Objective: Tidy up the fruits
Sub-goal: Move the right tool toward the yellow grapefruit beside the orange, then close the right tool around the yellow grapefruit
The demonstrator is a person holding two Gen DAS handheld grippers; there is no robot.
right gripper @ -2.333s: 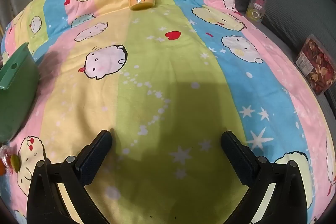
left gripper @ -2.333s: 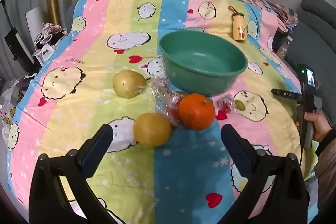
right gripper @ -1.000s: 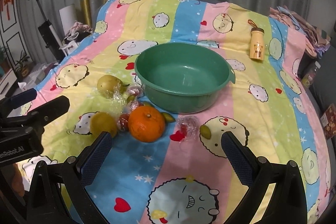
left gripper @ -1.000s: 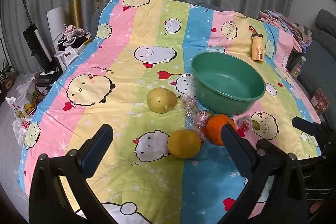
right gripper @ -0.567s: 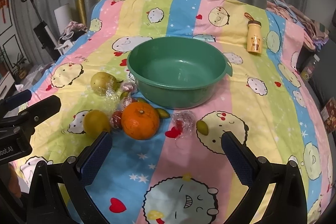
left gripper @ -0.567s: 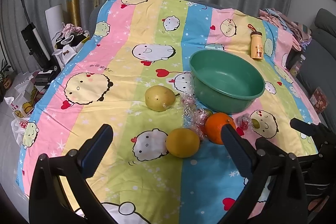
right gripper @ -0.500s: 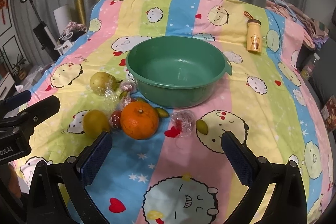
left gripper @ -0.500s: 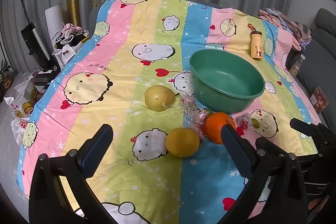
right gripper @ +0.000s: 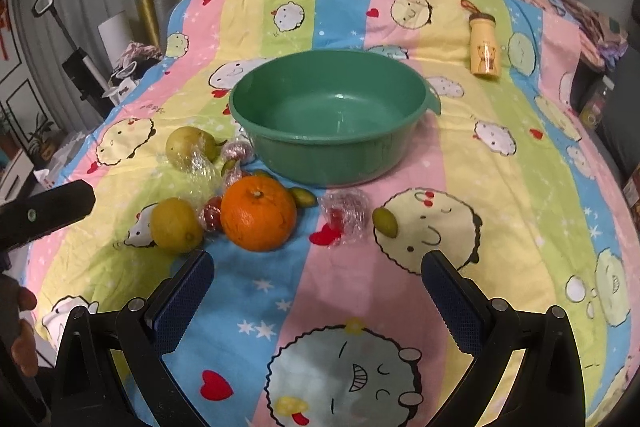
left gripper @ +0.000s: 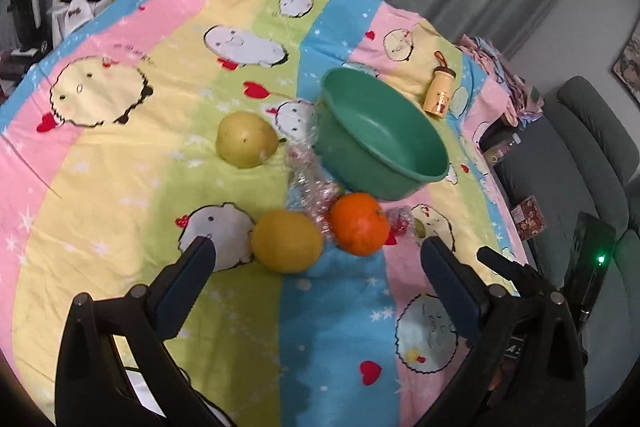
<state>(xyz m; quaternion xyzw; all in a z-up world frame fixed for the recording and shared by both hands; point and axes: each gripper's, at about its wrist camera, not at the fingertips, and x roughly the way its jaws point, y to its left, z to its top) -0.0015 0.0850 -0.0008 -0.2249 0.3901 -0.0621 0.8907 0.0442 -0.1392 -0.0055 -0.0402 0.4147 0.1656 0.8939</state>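
- The left gripper (left gripper: 316, 259) hovers above the striped cartoon bedspread (left gripper: 120, 155), jaws spread wide and holding nothing, with the yellow lemon (left gripper: 287, 241) just ahead between its fingers.
- The right gripper (right gripper: 318, 269) also hangs with jaws parted and empty, facing the orange (right gripper: 258, 213).
- The orange sits beside the lemon, near the empty green basin (right gripper: 332, 115).
- A pear (right gripper: 188, 147) lies further left, touching crinkled plastic wrap (right gripper: 200, 175).
- 1 small green fruit (right gripper: 386, 222) rests right of a wrapped red piece (right gripper: 346, 215).
- A yellow bottle (right gripper: 484, 47) lies well apart behind the basin.
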